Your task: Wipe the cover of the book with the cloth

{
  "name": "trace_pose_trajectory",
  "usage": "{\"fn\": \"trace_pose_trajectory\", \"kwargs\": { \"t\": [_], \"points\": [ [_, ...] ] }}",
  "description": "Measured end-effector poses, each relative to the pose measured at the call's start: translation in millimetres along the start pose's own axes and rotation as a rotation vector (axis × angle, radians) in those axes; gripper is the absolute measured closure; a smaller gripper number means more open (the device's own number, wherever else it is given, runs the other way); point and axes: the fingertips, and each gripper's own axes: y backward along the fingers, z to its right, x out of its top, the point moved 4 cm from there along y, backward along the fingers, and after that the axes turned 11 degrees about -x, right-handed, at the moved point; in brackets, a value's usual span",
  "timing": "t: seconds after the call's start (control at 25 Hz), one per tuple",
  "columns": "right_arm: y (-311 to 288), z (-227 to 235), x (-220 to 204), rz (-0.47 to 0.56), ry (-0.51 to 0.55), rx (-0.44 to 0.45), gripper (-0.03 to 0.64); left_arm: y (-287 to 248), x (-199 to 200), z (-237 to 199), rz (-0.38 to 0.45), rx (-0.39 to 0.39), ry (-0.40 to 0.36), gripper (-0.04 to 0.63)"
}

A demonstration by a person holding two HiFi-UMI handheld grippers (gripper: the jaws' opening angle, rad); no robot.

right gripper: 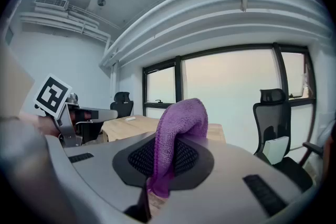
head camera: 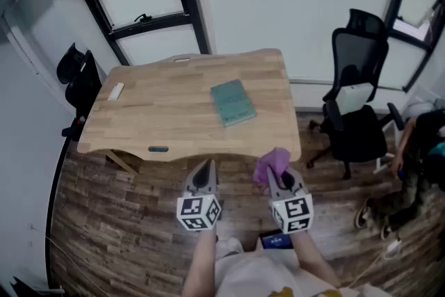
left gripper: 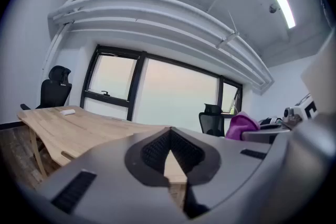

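Observation:
A teal book (head camera: 233, 102) lies flat on the right part of the wooden table (head camera: 167, 115). Both grippers hang in front of the table's near edge, well short of the book. My right gripper (head camera: 276, 174) is shut on a purple cloth (head camera: 272, 165), which bunches up above its tips; the right gripper view shows the cloth (right gripper: 176, 136) pinched between the jaws. The left gripper (head camera: 206, 169) is shut with nothing in it, its jaws (left gripper: 168, 152) meeting at the tips in the left gripper view.
A small white object (head camera: 116, 90) lies at the table's far left and a dark blue item (head camera: 158, 149) sits on its front edge. A black office chair (head camera: 356, 108) stands to the right of the table, another chair (head camera: 78, 80) to the left. Windows run behind.

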Motion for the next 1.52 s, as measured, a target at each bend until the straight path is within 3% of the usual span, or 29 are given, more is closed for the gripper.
{"fn": "trace_pose_trajectory", "kwargs": {
  "t": [0.92, 1.24, 1.52],
  "points": [
    [1.5, 30.9, 0.6, 0.030, -0.002, 0.046, 0.584, -12.4, -3.5, 24.7, 0.018, 0.034, 0.015, 0.595],
    [-45.5, 41.8, -1.1, 0.071, 0.018, 0.050, 0.584, -46.7, -5.1, -1.4, 0.026, 0.038, 0.048, 0.595],
    [-118.6, 57.5, 8.5, 0.046, 0.015, 0.020, 0.584, -122.1, 0.7, -41.0, 0.006, -0.008, 0.052, 0.595]
  ]
}}
